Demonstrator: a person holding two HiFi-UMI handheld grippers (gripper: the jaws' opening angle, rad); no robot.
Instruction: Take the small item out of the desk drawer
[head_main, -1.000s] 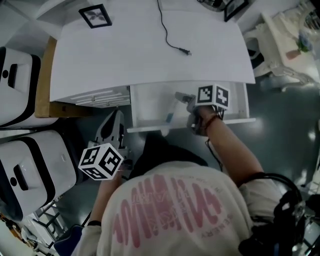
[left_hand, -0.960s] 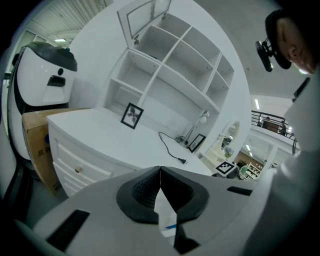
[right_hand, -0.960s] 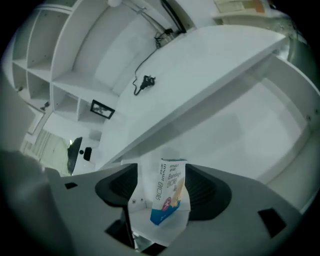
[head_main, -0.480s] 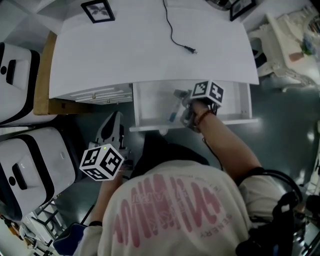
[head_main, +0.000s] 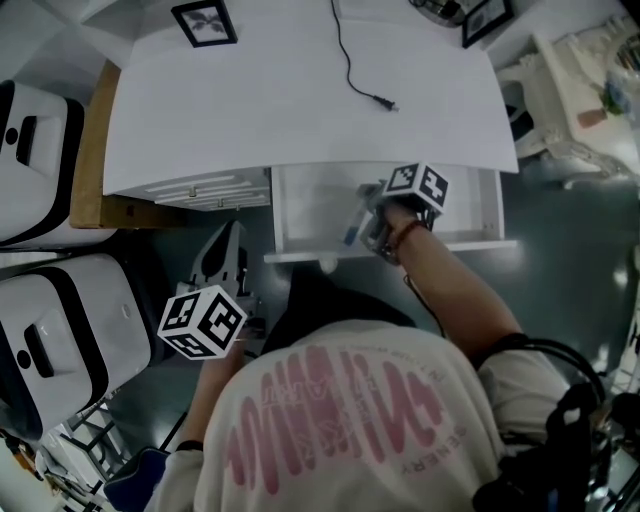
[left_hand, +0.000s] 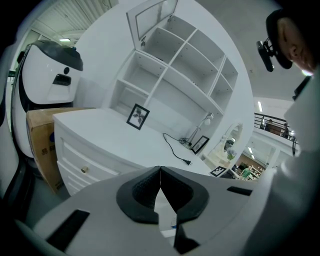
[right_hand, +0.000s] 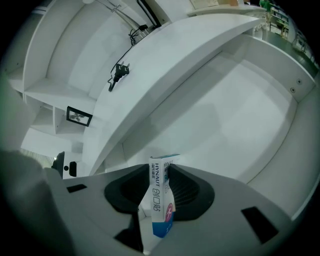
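Note:
The open white desk drawer (head_main: 310, 200) holds a small white and blue box (head_main: 351, 229). My right gripper (head_main: 364, 216) reaches into it from the front. In the right gripper view the box (right_hand: 159, 200) stands upright between the dark pads, which touch both its sides while the jaws are closing; the right gripper (right_hand: 161, 176) points across the bare drawer floor (right_hand: 225, 115). My left gripper (head_main: 231, 234) hangs below the desk's left front, shut with nothing in it; its pads (left_hand: 145, 187) meet at the tips.
On the desk top (head_main: 280, 100) lie a black cable with a plug (head_main: 385, 102) and a framed picture (head_main: 205, 20). Narrow shut drawers (head_main: 200, 188) sit left of the open one. A cardboard box (head_main: 88, 150) and white machines (head_main: 40, 340) stand at the left.
My right gripper has pushed a little deeper into the drawer and its jaws have closed round the small box. The left gripper has stayed where it was.

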